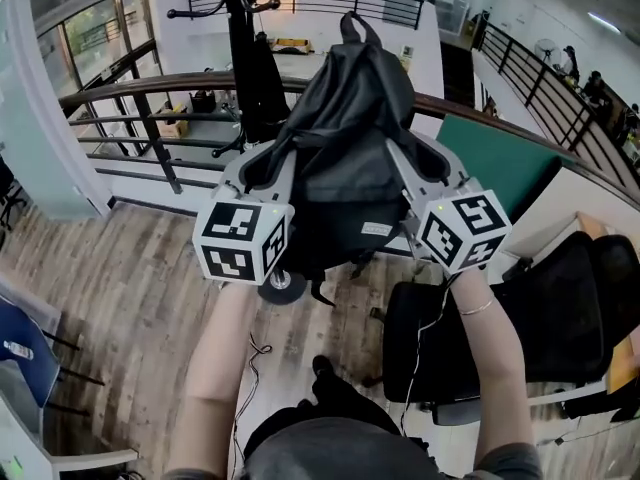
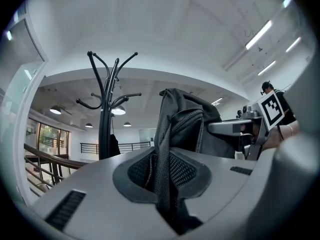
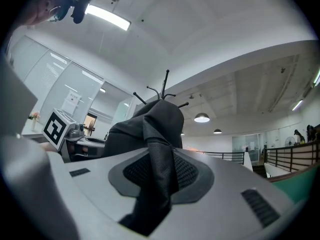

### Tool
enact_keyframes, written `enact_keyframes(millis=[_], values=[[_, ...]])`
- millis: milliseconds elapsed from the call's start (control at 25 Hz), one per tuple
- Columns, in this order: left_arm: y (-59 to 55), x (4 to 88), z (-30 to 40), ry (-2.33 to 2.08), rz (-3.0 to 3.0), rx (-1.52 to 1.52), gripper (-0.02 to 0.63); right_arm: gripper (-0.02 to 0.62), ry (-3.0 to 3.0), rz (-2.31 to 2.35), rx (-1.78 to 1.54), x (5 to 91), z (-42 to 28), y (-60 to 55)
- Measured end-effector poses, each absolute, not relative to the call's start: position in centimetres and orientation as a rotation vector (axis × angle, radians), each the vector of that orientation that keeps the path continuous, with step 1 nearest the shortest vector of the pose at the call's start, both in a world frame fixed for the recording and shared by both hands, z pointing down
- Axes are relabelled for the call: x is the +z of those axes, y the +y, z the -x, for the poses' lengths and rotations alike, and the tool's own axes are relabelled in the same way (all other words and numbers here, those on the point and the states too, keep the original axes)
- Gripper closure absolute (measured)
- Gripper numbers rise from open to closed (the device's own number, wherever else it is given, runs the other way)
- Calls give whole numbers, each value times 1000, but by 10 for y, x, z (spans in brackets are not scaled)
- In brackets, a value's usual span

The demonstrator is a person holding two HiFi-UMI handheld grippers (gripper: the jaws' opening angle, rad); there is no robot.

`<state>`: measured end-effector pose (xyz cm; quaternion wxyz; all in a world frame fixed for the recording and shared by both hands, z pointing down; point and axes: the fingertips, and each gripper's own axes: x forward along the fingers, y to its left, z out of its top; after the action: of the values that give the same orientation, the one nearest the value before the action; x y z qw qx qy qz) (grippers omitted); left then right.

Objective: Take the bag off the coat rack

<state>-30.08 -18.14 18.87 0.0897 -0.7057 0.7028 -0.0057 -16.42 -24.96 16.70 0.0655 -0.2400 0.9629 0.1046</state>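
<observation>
A black backpack [image 1: 345, 158] hangs between my two grippers, in front of the black coat rack [image 1: 240, 58] and apart from it. Its top loop stands free of the hooks. My left gripper [image 1: 262, 171] is shut on the bag's left shoulder strap [image 2: 162, 149], which runs down between its jaws. My right gripper [image 1: 427, 166] is shut on the other strap [image 3: 159, 159]. In the left gripper view the coat rack [image 2: 105, 109] stands to the left of the backpack [image 2: 187, 124], with a gap between them. In the right gripper view only the rack's hook tips [image 3: 165, 91] show above the backpack [image 3: 150, 124].
The rack's round base [image 1: 282, 286] sits on the wood floor just beyond my arms. A black office chair [image 1: 500, 338] stands at the right, and a curved railing [image 1: 150, 88] runs behind the rack. A green panel [image 1: 500, 163] is at the right. A desk edge [image 1: 30, 368] is at the lower left.
</observation>
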Motion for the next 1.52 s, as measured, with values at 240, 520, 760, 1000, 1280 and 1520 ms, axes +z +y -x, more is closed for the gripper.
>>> enact_keyframes(millis=[240,520,760,1000,1280,1520], values=[[-170,220,248,1995,2237,-51,538,497,2894,884,250,200,105,-223],[-172,255,195,1883,2410,-75,540,497,2876,1092,172,235,46,-207],[-185,299,134,1787,2563,-99,540,499,2864,1252,87,277,-17,-204],[-204,342,69,1689,2689,-155,540,499,2822,1430,-21,319,-83,-207],[-227,392,2,1625,2798,-223,540,499,2786,1566,-133,365,-149,-220],[-258,432,-26,1608,2840,-285,540,500,2770,1619,-207,406,-176,-248]])
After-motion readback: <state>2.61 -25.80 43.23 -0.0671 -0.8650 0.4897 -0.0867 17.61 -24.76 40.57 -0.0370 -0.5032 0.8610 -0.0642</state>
